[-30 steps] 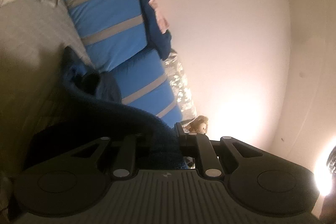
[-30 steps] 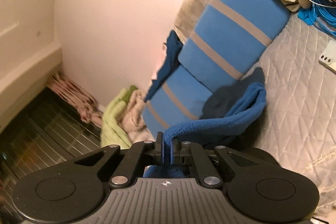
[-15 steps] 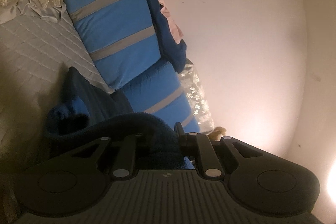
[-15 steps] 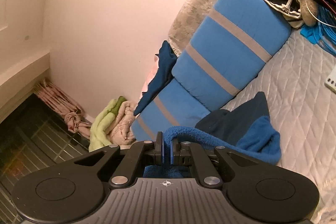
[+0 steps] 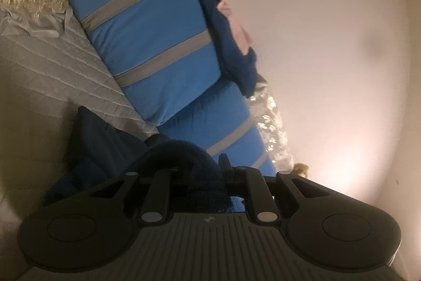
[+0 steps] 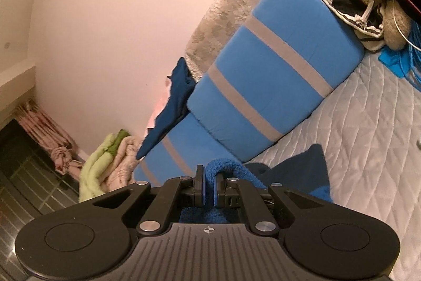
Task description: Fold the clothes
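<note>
Left wrist view: the quilt [image 5: 52, 75] of the bed lies open from 9 to 11 o'clock, bare apart from a rumpled sheet [image 5: 34, 23] at its far edge. Two blue pillows [image 5: 147, 44] run diagonally from 11 toward 4 o'clock along the wall [image 5: 329, 44], which fills the frame from 12 to 4. A dark cloth [image 5: 226, 38] sits wedged between pillows and wall. The left gripper [image 5: 208, 175] has its jaws pinching a thick fold of the blue garment [image 5: 110, 144]; the rest of the garment trails onto the quilt at 8 o'clock.

Right wrist view: a dark floor [image 6: 31, 175] with a bundle of towels [image 6: 105, 162] occupies 8 to 9 o'clock, past the bed's edge. The wall [image 6: 118, 17] spans 10 to 12. The pillows [image 6: 276, 70] cross the centre. Clutter [image 6: 368, 4] of bags and cords is heaped at 1 to 2 o'clock. Open quilt [image 6: 368, 136] extends from 3 to 4 o'clock. The right gripper [image 6: 209, 186] has its jaws pressed close on an edge of the garment [image 6: 302, 170], which drapes onto the quilt at 4 o'clock.
</note>
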`<state>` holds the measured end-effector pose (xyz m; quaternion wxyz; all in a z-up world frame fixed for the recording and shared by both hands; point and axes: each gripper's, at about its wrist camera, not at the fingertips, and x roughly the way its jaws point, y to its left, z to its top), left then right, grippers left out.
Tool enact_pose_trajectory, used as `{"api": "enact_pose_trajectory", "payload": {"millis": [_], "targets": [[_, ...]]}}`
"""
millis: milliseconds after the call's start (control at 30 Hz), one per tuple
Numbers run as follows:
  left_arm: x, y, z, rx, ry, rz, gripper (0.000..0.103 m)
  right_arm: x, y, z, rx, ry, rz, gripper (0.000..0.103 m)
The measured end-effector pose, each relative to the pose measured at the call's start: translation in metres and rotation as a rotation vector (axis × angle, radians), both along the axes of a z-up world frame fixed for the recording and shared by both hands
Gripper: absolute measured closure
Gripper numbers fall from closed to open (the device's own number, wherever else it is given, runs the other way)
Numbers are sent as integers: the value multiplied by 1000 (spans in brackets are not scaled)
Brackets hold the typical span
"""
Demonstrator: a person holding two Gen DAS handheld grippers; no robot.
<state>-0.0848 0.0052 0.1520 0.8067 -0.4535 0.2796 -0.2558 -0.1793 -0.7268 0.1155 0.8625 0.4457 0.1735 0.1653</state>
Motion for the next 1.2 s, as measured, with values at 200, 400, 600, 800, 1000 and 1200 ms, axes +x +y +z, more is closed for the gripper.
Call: {"api": "enact_pose_trajectory", "payload": {"millis": [200,400,600,800,1000,1200], "targets": [[45,-4,-23,-30,100,9,86,45,-3,-17,-13,51,-22,96],[79,-7,-47,-20,181,26,85,82,-2,-43,-10,105,-37,96],[111,-10,-71,-21,252,35,85,116,0,-69,-5,156,-54,96],[145,-16,-97,-43,331,41,85,156,1,-87,-14,206,-75,96],[175,-21,-129,-107,450,67,84,198,3,-108,-23,284,-112,95],[190,-28,-148,-167,484,113,81,225,7,-123,-18,322,-152,95]]}}
